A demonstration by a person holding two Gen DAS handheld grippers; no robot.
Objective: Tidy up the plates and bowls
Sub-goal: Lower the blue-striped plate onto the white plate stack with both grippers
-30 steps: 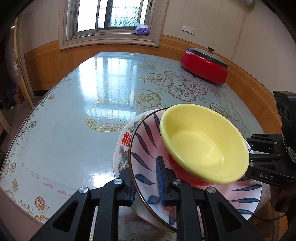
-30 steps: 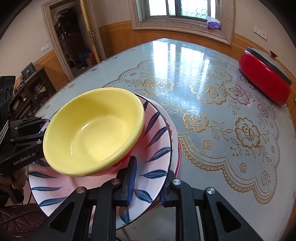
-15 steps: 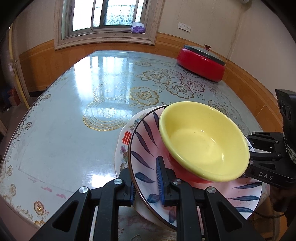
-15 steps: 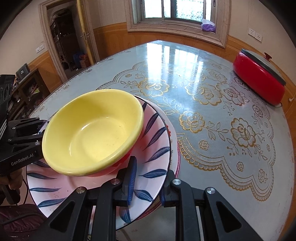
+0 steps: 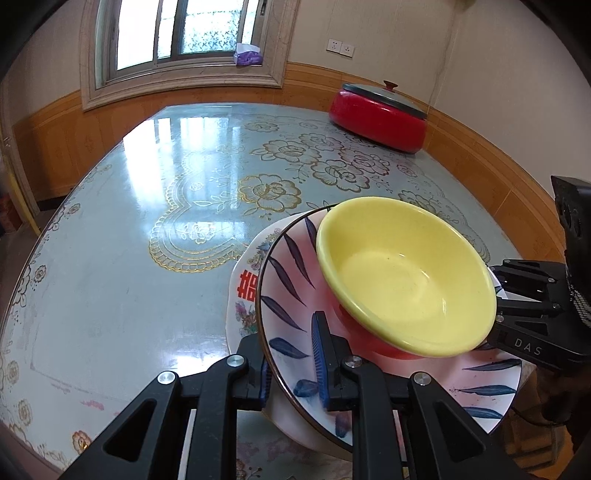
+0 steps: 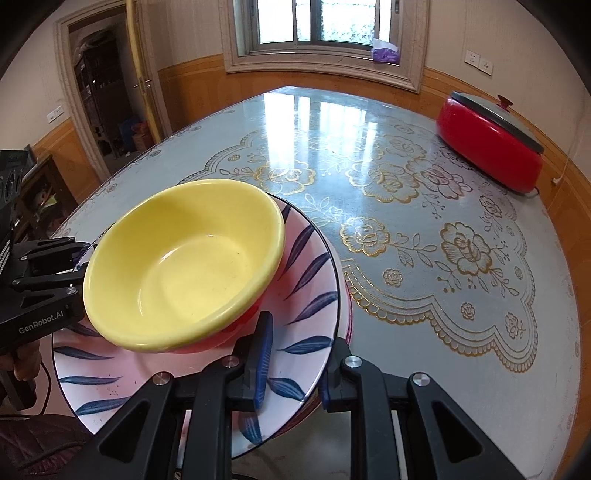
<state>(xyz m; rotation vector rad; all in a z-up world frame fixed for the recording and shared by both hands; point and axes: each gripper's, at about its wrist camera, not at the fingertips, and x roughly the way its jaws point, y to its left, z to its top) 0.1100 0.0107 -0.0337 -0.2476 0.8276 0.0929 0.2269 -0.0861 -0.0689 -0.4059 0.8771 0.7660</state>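
A big round worktop point(image 5: 110, 280) fills the room. It is shiny pale blue with gold flowers drawn on it. Behind it are a window point(image 6: 325, 22) and orange wood along the wall.

The yellow bowl point(image 5: 402, 277) is the thing to look from. It is plain yellow inside, with a red outside low down, and nothing is in it. It sits tilted on the leaf plate point(image 5: 291, 284), which is pink and white with long dark blue leaves and a dark rim. Under the leaf plate lies a white plate point(image 5: 245, 291) with red marks and little flowers (only its edge peeks out). The stack is at the near edge of the worktop.

The left claw point(image 5: 293, 360) is pinched on the leaf plate's rim, on the bowl's left side, one blue pad on top and one below. The right claw point(image 6: 293, 360) is pinched on the same rim, on the bowl's right side.

Far past the bowl, near the wall, sits a red pot point(image 6: 487, 142) with a grey lid.
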